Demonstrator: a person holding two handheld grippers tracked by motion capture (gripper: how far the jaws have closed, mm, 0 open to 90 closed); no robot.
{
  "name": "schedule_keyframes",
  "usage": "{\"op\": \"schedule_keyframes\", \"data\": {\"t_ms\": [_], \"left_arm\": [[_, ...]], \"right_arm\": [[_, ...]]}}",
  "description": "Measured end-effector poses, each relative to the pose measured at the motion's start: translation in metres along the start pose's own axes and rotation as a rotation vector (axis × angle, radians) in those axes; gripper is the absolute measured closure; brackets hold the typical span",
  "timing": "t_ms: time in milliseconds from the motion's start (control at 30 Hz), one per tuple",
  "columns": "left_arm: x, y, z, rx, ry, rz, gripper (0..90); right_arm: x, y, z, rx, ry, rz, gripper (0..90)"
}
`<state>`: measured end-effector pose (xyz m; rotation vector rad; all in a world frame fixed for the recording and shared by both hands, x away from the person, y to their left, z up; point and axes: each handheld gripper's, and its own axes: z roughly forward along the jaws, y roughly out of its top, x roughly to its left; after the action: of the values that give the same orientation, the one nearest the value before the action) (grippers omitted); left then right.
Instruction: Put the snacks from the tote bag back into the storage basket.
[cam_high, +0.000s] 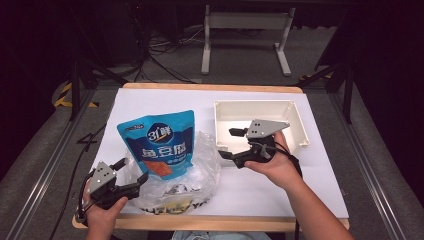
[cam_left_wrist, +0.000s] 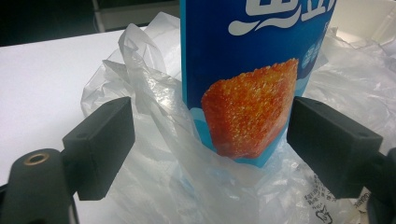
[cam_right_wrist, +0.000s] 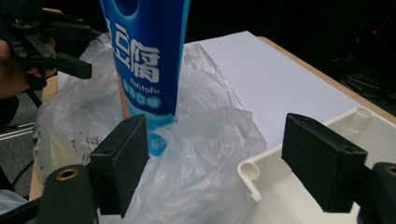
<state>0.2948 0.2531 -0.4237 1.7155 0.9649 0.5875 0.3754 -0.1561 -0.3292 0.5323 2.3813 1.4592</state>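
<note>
A blue snack pouch with an orange tofu picture stands upright inside a crumpled clear plastic bag on the white table top. My left gripper is open at the bag's left edge; in its own view the pouch and the bag's plastic lie between its jaws. My right gripper is open to the right of the bag, over the near left corner of the white tray. From the right gripper view the pouch stands ahead, the bag bunched in front of it.
The empty white tray sits at the right back of the table. The table's wooden front edge runs just behind my hands. A white metal stand and cables lie on the dark floor beyond.
</note>
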Motion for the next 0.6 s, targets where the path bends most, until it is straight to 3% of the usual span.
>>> {"op": "schedule_keyframes", "data": {"t_ms": [233, 600], "left_arm": [[0.000, 0.000, 0.000, 0.001, 0.001, 0.001, 16.2], [0.001, 0.000, -0.002, -0.005, 0.005, -0.002, 16.3]], "right_arm": [[0.000, 0.012, 0.010, -0.042, 0.024, 0.009, 13.3], [0.003, 0.022, 0.039, -0.037, 0.051, -0.041, 16.3]]}}
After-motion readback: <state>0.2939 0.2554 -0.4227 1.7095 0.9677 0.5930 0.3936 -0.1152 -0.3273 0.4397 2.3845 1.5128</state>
